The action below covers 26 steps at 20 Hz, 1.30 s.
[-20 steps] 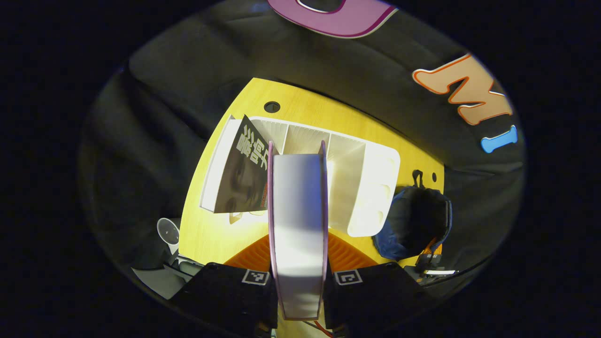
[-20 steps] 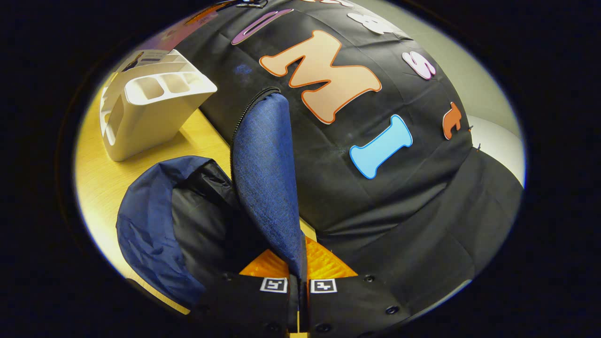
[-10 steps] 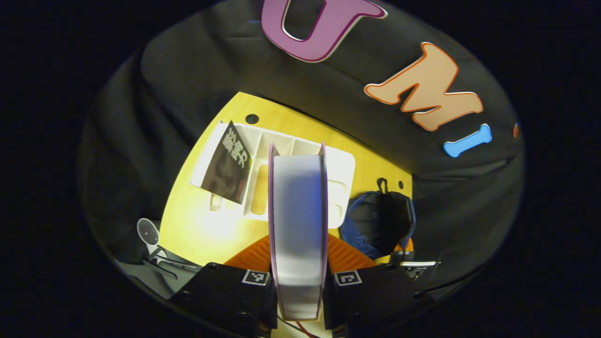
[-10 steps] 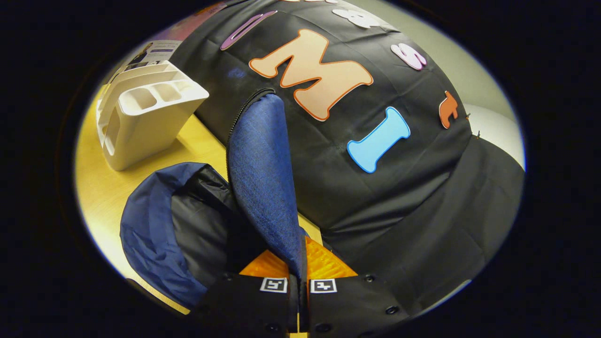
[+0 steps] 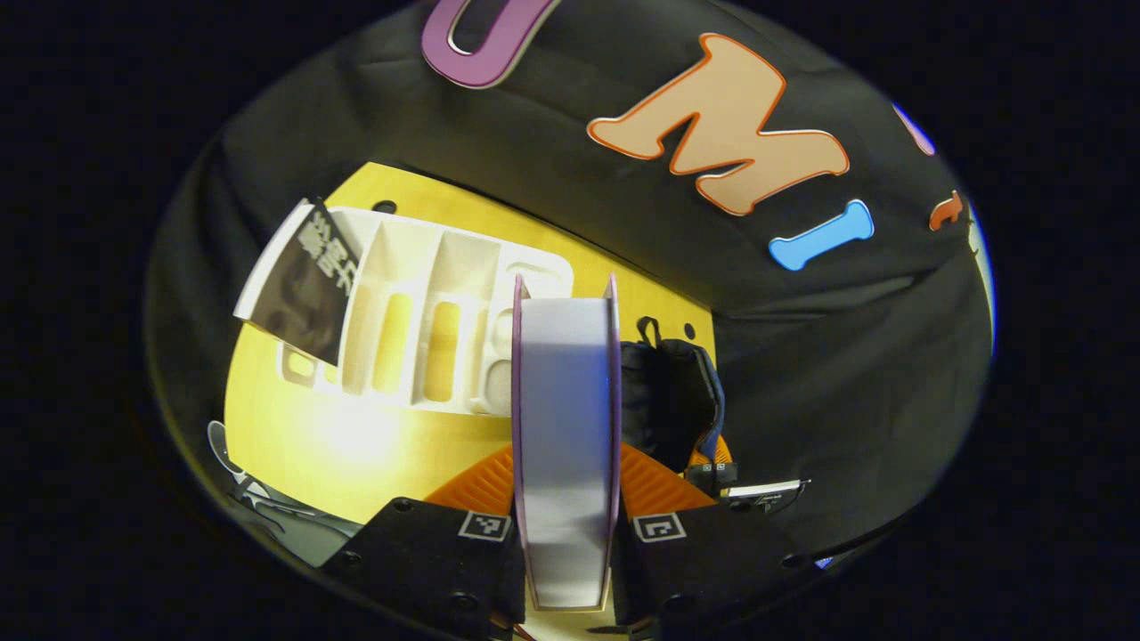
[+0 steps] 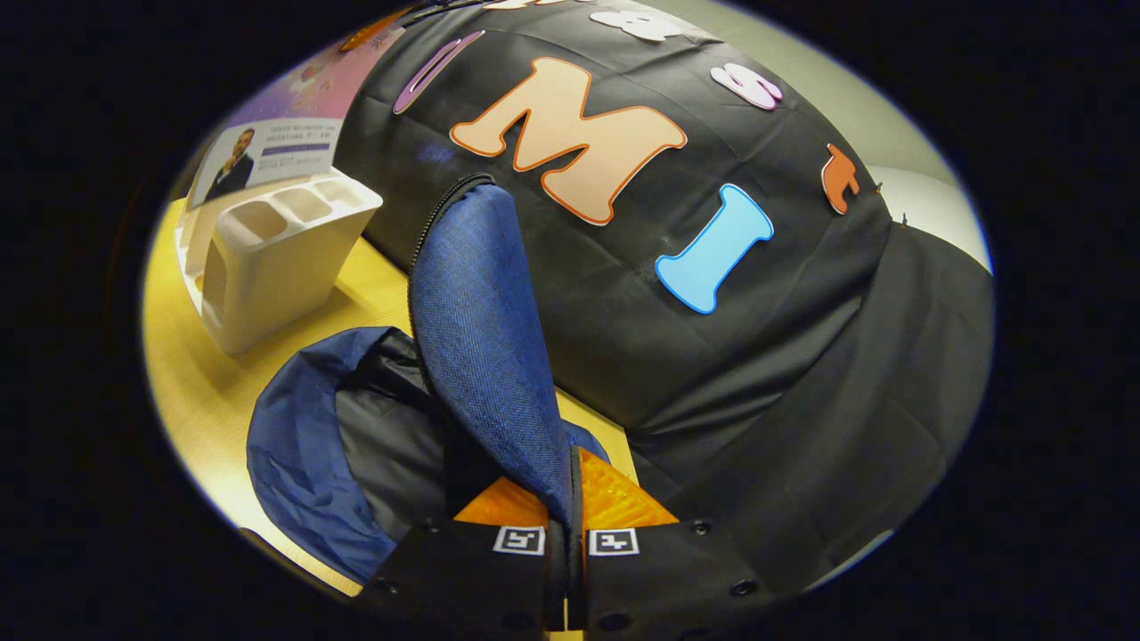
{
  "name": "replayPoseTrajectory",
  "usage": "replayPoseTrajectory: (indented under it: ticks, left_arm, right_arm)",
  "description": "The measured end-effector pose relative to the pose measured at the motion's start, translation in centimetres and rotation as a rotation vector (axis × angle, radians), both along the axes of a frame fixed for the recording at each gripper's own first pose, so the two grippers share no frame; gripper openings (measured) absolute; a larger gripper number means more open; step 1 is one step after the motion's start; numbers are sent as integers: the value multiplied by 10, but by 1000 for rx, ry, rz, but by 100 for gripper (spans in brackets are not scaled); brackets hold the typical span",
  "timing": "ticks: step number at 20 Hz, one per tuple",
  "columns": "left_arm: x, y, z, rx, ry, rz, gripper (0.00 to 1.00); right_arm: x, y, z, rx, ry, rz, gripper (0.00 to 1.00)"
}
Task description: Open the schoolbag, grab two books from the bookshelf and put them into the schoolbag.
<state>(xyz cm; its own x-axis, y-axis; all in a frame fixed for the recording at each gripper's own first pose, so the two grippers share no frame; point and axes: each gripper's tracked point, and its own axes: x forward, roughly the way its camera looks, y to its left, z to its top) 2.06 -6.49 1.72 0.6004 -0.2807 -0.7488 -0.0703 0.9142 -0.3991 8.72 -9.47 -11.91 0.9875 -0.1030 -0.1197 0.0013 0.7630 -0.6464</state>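
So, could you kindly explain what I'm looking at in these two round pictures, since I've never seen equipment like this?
No robot here: a person holds a two-finger gripper in each hand, and each gripper carries a fisheye camera looking along its own fingers. In the left gripper view, the left gripper is shut on a book, seen edge-on, above a yellow wooden table. On the table stand a white bookshelf, with another book leaning in it, and the blue schoolbag. In the right gripper view, the right gripper pinches the schoolbag's flap, holding the bag open.
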Motion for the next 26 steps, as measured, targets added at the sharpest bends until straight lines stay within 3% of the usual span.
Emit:
replayPoseTrajectory:
  ticks: [11, 18, 22, 26]
  left_arm:
    - [58, -102, -98, -138, -59, -103, 36]
    - [97, -149, -161, -240, -124, -91, 35]
    - [103, -174, -172, -386, -165, -95, 35]
    - [119, -190, -197, -402, -182, -97, 35]
  right_arm:
    - [6, -12, 6, 124, 21, -24, 4]
    - [4, -12, 7, 192, 25, -4, 4]
    - [3, -13, 8, 215, 27, 1, 4]
    - [2, -14, 10, 253, 28, 6, 7]
